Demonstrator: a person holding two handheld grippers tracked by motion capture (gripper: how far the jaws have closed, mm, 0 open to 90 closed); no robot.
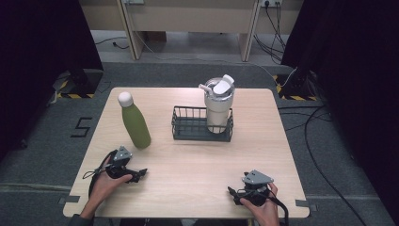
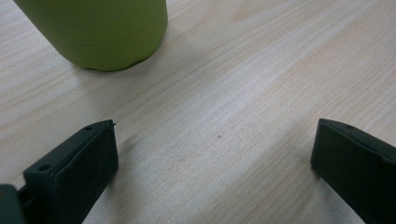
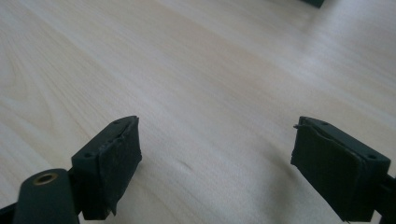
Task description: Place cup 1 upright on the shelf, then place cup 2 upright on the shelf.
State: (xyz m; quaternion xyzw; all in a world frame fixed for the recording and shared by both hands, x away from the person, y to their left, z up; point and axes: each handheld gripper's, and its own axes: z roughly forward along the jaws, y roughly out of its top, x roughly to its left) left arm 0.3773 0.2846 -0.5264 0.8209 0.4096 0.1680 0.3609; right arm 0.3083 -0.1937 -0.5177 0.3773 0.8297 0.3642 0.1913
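Note:
A green bottle (image 1: pixel 135 124) with a white cap stands upright on the left of the wooden table (image 1: pixel 197 160). A black wire basket (image 1: pixel 190 126) sits at the table's middle, with a white lidded tumbler (image 1: pixel 218 107) standing in its right end. My left gripper (image 1: pixel 136 175) rests low near the front left, just in front of the bottle, open and empty. In the left gripper view the bottle's base (image 2: pixel 105 35) stands just ahead of the wide-apart jaws of the left gripper (image 2: pixel 215 126). My right gripper (image 1: pixel 234 193) lies at the front right, open over bare wood, as the right gripper (image 3: pixel 217 121) shows.
A dark corner of the basket (image 3: pixel 317 2) peeks in at the top of the right gripper view. Bare wood lies between the two grippers and the basket. Beyond the table are grey floor, cables and dark curtains on both sides.

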